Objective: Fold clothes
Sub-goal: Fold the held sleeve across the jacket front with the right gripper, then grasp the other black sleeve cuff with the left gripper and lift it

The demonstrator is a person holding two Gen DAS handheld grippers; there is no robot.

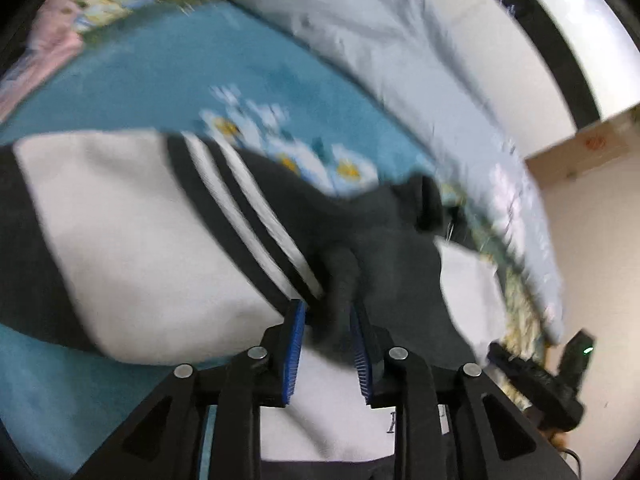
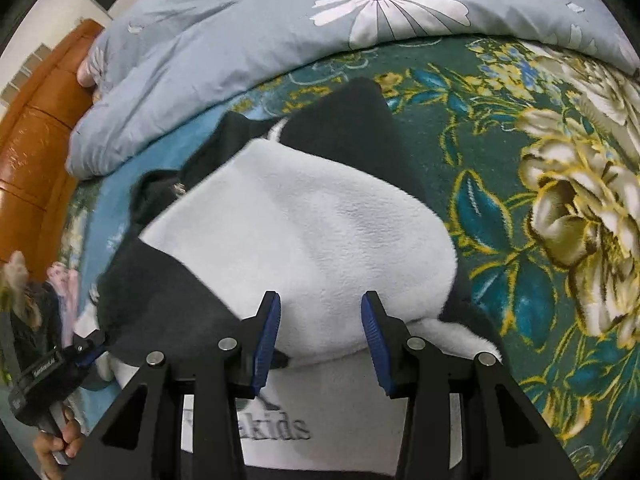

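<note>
A black-and-white fleece jacket [image 2: 304, 220] lies on the bed, with white body panels, dark sleeves and white stripes [image 1: 244, 208] on one sleeve. My left gripper [image 1: 328, 316] is shut on a bunch of the dark fabric [image 1: 340, 280] and holds it up off the bed. My right gripper [image 2: 320, 316] is open, with its blue pads on either side of the white fleece panel and nothing pinched. The left gripper also shows in the right wrist view [image 2: 86, 346] at the lower left, held by a hand.
A light blue floral duvet [image 2: 248, 40] is piled along the far side. The bed cover is blue [image 1: 168, 64] on one side and dark green with large flowers [image 2: 560, 184] on the other. An orange headboard [image 2: 36, 140] stands at the left. Pink cloth [image 1: 52, 44] lies far off.
</note>
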